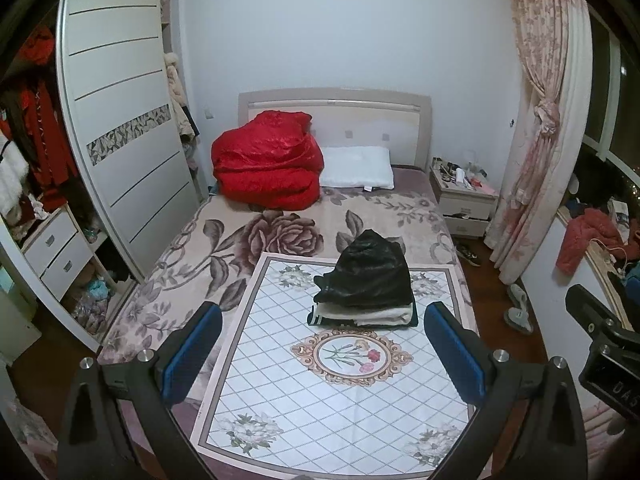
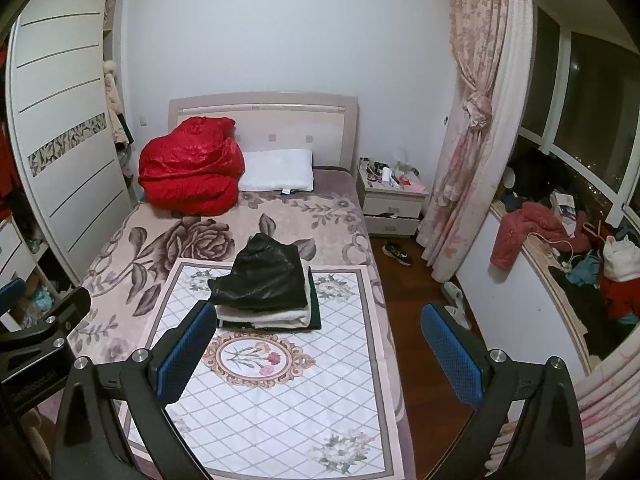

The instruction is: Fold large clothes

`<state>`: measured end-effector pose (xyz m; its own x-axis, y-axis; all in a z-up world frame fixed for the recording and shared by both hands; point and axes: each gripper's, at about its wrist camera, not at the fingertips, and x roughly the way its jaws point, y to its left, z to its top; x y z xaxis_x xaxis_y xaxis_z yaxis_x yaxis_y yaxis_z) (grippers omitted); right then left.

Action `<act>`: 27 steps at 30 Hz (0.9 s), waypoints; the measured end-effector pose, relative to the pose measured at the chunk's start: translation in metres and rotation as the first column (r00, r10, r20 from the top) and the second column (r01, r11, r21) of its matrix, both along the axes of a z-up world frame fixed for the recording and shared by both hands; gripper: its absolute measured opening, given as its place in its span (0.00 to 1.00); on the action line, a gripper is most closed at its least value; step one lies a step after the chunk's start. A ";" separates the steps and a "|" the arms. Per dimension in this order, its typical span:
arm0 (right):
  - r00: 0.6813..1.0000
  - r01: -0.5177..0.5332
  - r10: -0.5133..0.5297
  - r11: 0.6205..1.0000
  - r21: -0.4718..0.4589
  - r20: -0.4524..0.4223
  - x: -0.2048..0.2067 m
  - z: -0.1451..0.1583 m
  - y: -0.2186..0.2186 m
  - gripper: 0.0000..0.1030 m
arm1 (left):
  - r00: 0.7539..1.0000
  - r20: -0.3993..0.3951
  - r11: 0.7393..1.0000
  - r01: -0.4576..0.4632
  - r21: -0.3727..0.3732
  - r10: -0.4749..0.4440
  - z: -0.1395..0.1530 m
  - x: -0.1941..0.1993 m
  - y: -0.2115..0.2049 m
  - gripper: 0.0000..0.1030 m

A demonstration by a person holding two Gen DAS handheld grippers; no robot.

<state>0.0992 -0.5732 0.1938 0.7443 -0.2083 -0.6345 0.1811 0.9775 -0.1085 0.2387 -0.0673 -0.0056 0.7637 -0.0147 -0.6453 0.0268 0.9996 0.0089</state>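
A stack of folded clothes sits on a white diamond-patterned mat [image 1: 328,392] on the bed, with a black leather garment [image 1: 370,274] on top of cream and dark green pieces [image 1: 360,316]. It also shows in the right wrist view [image 2: 264,280]. My left gripper [image 1: 324,344] is open and empty, held above the mat in front of the stack. My right gripper [image 2: 320,344] is open and empty, over the mat's right edge. The right gripper's body shows at the right of the left wrist view [image 1: 604,336].
A bunched red quilt [image 1: 268,168] and a white pillow [image 1: 356,168] lie at the headboard. A wardrobe [image 1: 120,120] stands left, a cluttered nightstand [image 1: 464,196] right. Shoes [image 2: 396,254] lie on the floor. A window ledge [image 2: 560,256] holds piled clothes.
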 end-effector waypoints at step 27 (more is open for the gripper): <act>1.000 -0.013 0.013 1.000 0.016 0.001 0.000 0.002 -0.007 1.00 | 1.000 0.010 1.000 0.000 -0.004 0.000 0.005 -0.007 -0.007 1.00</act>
<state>0.0991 -0.5798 0.1963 0.7472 -0.1886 -0.6373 0.1683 0.9813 -0.0931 0.2317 -0.0741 -0.0004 0.7700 -0.0177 -0.6378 0.0270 0.9996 0.0048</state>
